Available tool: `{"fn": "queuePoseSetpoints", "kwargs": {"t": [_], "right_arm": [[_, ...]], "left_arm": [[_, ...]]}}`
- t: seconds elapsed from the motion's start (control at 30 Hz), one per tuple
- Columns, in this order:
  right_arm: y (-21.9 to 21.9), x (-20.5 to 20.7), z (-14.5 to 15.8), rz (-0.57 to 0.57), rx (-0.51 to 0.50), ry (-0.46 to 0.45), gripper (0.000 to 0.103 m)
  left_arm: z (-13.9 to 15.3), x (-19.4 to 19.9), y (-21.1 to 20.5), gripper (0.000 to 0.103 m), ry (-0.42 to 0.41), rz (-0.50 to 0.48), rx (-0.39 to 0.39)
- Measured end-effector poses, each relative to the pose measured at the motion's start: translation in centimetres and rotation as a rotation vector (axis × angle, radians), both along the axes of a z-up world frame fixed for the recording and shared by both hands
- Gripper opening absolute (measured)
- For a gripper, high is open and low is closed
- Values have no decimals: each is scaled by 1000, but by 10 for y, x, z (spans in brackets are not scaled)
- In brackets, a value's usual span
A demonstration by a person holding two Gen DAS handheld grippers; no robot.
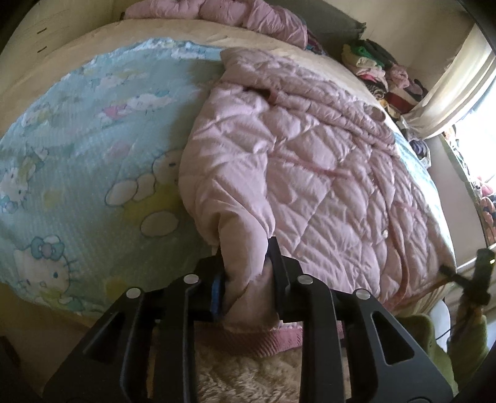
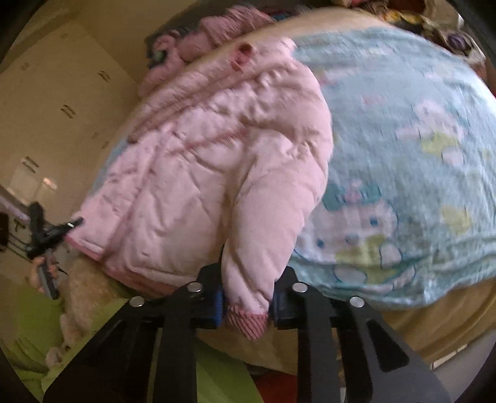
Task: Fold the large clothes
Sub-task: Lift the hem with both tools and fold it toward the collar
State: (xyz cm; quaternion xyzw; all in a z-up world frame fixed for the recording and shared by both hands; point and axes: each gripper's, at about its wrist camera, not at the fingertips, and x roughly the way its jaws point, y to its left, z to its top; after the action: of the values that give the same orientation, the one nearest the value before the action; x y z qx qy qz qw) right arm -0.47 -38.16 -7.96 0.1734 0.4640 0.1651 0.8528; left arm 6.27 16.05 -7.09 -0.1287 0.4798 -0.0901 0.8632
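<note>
A pink quilted jacket [image 1: 310, 173] lies spread on a bed over a light blue cartoon-print blanket [image 1: 93, 139]. My left gripper [image 1: 246, 272] is shut on one sleeve end of the jacket near the bed's front edge. The right gripper shows small at the far right of the left wrist view [image 1: 477, 276]. In the right wrist view the jacket [image 2: 198, 173] lies left of the blanket [image 2: 418, 148], and my right gripper [image 2: 246, 297] is shut on the other sleeve [image 2: 263, 248] at its ribbed cuff. The left gripper shows at the left edge [image 2: 46, 235].
A bunched pink cover [image 1: 235, 18] lies at the head of the bed. A pile of folded clothes [image 1: 381, 74] stands at the far right by a curtain [image 1: 449, 93]. A fluffy beige rug [image 1: 248, 372] and green fabric [image 2: 102, 325] lie below the bed. Wardrobe doors [image 2: 62, 108] stand at left.
</note>
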Motion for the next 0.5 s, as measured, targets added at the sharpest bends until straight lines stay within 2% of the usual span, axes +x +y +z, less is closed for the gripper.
{"fn": "queuePoseSetpoints", "kwargs": {"t": [0.07,0.17,0.23,0.3,0.5], "right_arm": [[0,0,16,6,14,-58,18],[-5,2,37,-1,43,-118,17],[-8,3,48,-12,68,-152,17],[-11,9,59,-25,102,-181,17],[-10,24,75,-34,121,-228,17]], "left_arm": [[-5,-1,2,22,18,1,-1],[-11,-3,6,40,39,1,-1],[-18,-3,8,59,69,8,12],[-26,-3,12,61,104,22,18],[-41,-5,15,64,175,-15,-75]]}}
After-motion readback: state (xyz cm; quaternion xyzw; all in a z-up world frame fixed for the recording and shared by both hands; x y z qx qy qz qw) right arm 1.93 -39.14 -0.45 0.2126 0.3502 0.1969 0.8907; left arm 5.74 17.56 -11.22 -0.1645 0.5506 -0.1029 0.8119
